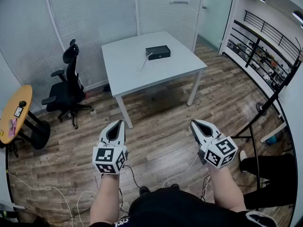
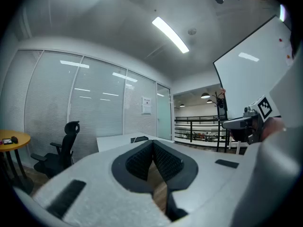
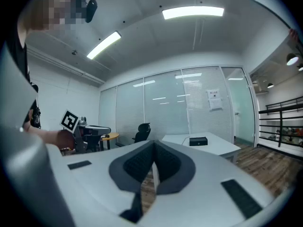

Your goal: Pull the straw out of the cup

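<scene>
A white table [image 1: 128, 70] stands across the room with a black box [image 1: 157, 52] on it. Beside the box lies a thin pale item [image 1: 142, 65], too small to tell as a cup or a straw. My left gripper [image 1: 117, 122] and right gripper [image 1: 193, 122] are held level over the wooden floor, well short of the table. In the left gripper view the jaws meet at the tip of the left gripper [image 2: 153, 143] with nothing between them. The right gripper [image 3: 154, 145] looks the same, its jaws together and empty, with the black box [image 3: 198, 141] far ahead.
A black office chair [image 1: 68, 86] stands left of the table, and a round yellow side table [image 1: 14, 112] is at the far left. A black stand [image 1: 265, 109] and a railing [image 1: 265, 41] are on the right. Cables [image 1: 52, 193] trail over the floor near my feet.
</scene>
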Motion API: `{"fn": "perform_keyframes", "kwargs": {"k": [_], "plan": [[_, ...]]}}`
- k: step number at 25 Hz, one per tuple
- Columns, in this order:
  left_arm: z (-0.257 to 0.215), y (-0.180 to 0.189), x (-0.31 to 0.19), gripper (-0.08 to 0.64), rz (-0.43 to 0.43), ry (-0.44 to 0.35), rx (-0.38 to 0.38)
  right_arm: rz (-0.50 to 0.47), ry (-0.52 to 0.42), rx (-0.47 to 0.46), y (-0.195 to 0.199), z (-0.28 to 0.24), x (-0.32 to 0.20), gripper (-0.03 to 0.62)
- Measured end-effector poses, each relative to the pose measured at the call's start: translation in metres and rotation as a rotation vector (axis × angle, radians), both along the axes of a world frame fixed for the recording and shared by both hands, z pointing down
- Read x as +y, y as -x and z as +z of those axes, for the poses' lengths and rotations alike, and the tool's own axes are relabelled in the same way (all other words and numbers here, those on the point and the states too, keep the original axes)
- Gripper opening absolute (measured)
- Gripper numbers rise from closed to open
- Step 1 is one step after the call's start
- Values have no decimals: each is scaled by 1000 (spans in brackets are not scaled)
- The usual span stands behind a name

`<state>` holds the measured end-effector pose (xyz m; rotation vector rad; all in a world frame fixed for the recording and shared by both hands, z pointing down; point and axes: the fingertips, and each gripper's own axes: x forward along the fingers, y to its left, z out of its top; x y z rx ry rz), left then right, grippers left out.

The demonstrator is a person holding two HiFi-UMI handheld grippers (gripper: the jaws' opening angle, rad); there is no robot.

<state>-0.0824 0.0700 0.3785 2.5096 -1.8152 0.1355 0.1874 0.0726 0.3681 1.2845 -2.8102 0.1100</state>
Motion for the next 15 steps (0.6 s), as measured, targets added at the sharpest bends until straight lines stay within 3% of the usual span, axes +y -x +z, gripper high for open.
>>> {"fn": "perform_keyframes", "kwargs": {"k": [8,15], "plan": [[5,6,0,11,7,6,-7,-6,4,-1,12,5,-7,3],[16,41,13,11,-17,28,9,-83,42,-1,54,15,2,5]]}}
